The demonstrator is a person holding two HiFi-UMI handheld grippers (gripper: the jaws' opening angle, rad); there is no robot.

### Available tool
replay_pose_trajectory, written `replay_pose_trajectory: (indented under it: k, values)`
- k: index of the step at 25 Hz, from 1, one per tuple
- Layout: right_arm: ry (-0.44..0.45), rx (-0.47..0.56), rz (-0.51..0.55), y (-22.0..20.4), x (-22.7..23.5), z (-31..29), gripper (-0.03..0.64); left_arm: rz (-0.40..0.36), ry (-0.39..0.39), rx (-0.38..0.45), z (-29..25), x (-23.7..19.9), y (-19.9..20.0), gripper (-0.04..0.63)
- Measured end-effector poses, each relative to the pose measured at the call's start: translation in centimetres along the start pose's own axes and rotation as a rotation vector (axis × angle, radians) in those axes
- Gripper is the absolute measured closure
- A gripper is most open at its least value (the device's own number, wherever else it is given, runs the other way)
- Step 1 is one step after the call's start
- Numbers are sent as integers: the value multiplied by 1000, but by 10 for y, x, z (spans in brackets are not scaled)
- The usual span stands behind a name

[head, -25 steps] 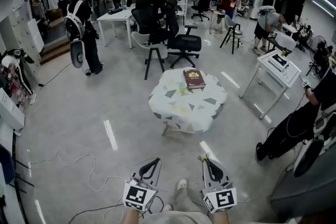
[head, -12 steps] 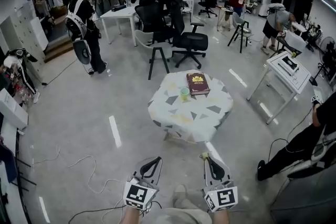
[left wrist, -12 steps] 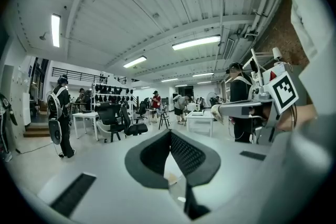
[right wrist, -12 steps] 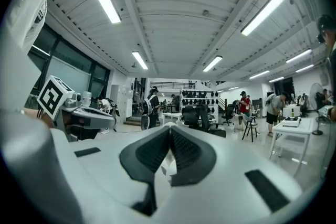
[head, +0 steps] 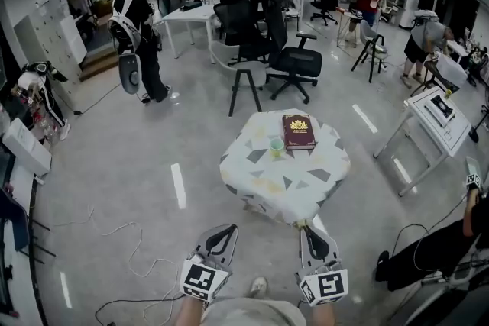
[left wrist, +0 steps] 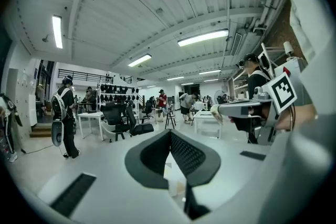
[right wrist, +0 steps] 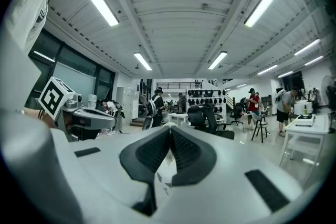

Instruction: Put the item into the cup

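Cup [head: 276, 146], a green one, stands on the table [head: 306, 187] with the patterned cloth, just beside a dark red book [head: 299, 131]. It is well apart from both grippers, which are low at the near side of the head view. The right gripper [head: 306, 229] has its jaws pressed together on a small pale yellowish item [left wrist: 214, 113] that shows at its tip in the left gripper view. The left gripper [head: 228, 228] also has its jaws together, with nothing between them.
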State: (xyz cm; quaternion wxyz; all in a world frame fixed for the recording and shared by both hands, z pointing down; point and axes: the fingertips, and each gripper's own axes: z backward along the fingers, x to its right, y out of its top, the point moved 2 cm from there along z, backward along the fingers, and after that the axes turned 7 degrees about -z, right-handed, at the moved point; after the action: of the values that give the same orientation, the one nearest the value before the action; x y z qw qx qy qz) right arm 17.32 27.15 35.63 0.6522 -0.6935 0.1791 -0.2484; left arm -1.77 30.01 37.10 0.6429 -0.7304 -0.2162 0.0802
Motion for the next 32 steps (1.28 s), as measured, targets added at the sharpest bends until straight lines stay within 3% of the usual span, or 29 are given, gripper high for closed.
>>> replay_pose_trajectory:
  k: [16, 28, 32]
  values:
    - [21, 18, -24, -1, 48, -59, 611, -4, 28, -1, -71, -23, 0, 584]
    - [-47, -13, -21, -6, 68, -143, 611, 25, -70, -19, -149, -87, -13, 584]
    - [-72, -25, -13, -7, 68, -180, 611, 28, -120, 22, -181, -114, -11, 584]
